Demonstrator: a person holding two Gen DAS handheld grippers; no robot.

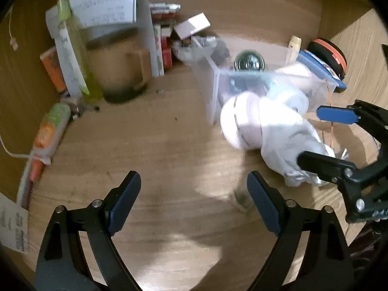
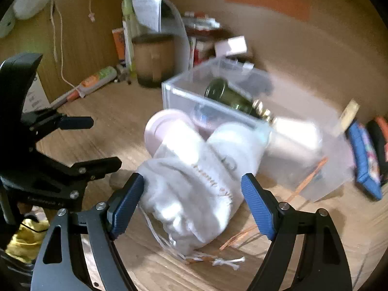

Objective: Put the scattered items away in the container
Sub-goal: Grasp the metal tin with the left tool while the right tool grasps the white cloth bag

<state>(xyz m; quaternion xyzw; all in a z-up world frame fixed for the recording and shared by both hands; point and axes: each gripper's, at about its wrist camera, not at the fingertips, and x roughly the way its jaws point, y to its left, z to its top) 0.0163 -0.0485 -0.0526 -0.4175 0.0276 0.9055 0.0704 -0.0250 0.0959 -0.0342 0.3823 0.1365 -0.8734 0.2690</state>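
My right tool (image 2: 191, 206) has its fingers spread on either side of a white drawstring bag (image 2: 194, 194) and I can't confirm a firm pinch: the left pad touches the cloth, the right pad looks just off it. The bag lies on the table (image 1: 145, 145), its far end near the clear bin (image 2: 242, 111), with a pale round case (image 2: 167, 131) poking out of its mouth. My left tool (image 1: 194, 198) is open and holds nothing, hovering over bare wood just beside the bag. The bin already holds a glass bulb (image 2: 230, 97) with a brass base, so whatever goes in should be set down gently. I judge the bag soft and light, the cloth likely to slide and bunch under the pads, while the case inside is stiff and could slip out of the open mouth if tilted. I'd close across the bag's fat middle, where the case backs the cloth, not on the loose cord end (image 2: 218, 262). A thin orange loop (image 2: 303, 184) lies under it and may snag.
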